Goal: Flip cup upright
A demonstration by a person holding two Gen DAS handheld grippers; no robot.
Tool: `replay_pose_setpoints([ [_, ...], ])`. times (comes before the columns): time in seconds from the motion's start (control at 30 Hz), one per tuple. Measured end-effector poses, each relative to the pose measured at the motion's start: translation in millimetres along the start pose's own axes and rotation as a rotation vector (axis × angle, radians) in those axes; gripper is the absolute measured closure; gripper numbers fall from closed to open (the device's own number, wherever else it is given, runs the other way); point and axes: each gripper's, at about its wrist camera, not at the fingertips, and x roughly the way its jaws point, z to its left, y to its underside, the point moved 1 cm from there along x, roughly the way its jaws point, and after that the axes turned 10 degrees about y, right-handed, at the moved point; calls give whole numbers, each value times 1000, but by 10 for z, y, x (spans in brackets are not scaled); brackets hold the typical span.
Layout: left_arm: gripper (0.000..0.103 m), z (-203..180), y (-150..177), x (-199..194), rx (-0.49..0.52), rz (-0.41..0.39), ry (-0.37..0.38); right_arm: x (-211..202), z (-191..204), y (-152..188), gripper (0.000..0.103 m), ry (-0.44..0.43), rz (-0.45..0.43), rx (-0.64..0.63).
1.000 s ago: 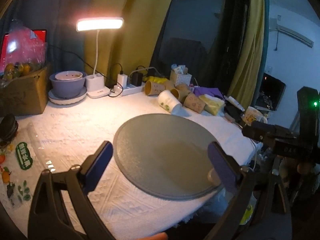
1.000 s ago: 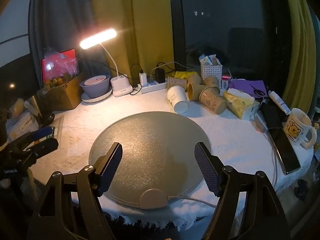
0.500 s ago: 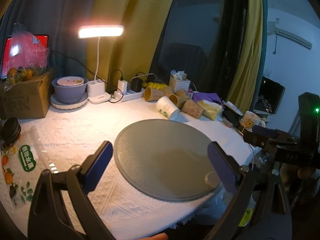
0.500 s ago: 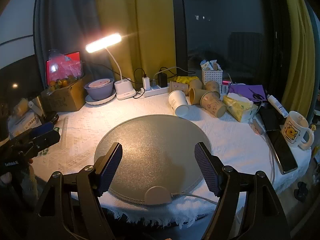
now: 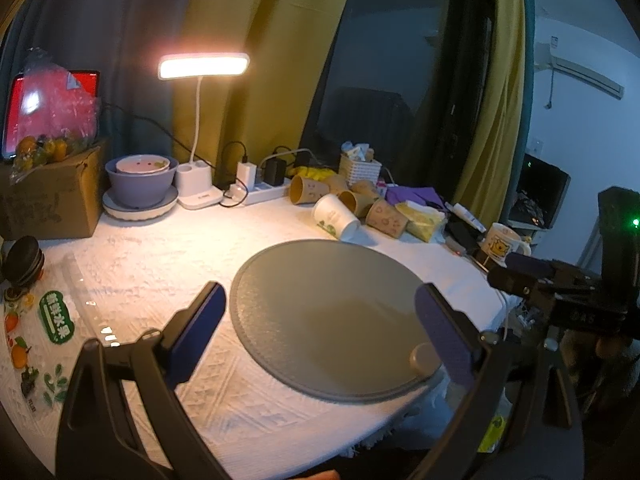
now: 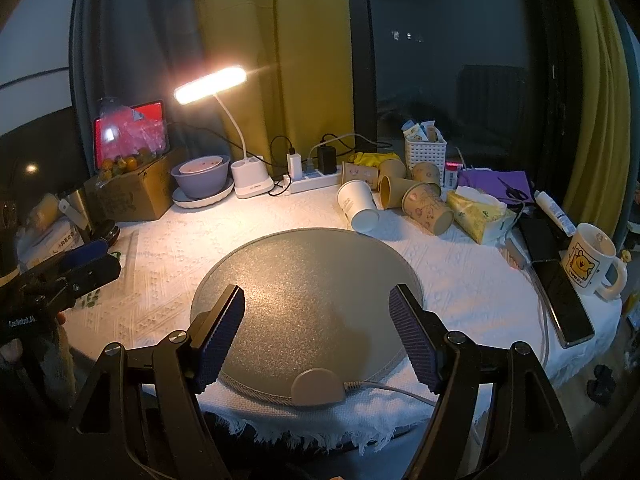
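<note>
A white paper cup (image 6: 357,205) lies on its side at the far edge of a round grey mat (image 6: 308,280); it also shows in the left wrist view (image 5: 334,216). Several brown paper cups (image 6: 426,202) lie tipped over behind it, also in the left wrist view (image 5: 384,213). My left gripper (image 5: 320,328) is open and empty above the mat's near left side (image 5: 320,312). My right gripper (image 6: 316,332) is open and empty above the mat's near edge. Both are well short of the cups.
A lit desk lamp (image 6: 248,184), a purple bowl (image 6: 202,178), a cardboard box (image 6: 132,196) and a power strip (image 6: 308,182) stand at the back. A tissue pack (image 6: 476,210), a phone (image 6: 568,302) and a bear mug (image 6: 590,260) are at the right.
Both grippers have pulled back and risen a little, so the table looks further off. The cups have not moved. Both stay open.
</note>
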Motion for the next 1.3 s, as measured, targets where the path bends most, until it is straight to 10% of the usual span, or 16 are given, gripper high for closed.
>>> replay_pose_setpoints([
  [1.3, 7, -9, 38, -25, -1, -8, -7, -24, 34, 9, 25, 2, -2, -8],
])
